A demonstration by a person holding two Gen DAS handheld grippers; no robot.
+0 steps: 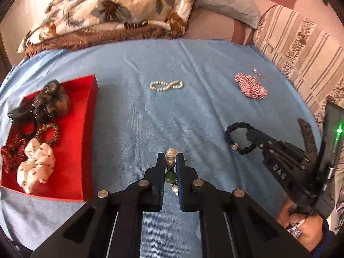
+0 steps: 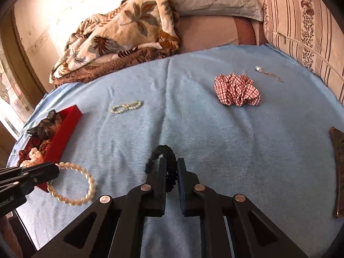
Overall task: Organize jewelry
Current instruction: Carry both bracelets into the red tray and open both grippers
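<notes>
My left gripper (image 1: 171,158) is shut on a large pearl bracelet (image 1: 171,163) with a green bead; its loop (image 2: 73,182) hangs over the blue cloth beside the red tray (image 1: 86,116). My right gripper (image 2: 171,163) is shut on a black scrunchie (image 2: 160,153), which also shows in the left wrist view (image 1: 236,135). A small pearl bracelet (image 1: 166,85) lies in a figure eight at mid cloth. A red checked scrunchie (image 2: 236,89) and a silver chain (image 2: 268,74) lie at the far right.
The red tray holds several scrunchies and a dark hair claw (image 1: 43,105). A folded leaf-print blanket (image 1: 111,10) and pillows (image 2: 301,32) border the blue cloth (image 2: 236,139). A brown object (image 2: 339,172) lies at the right edge.
</notes>
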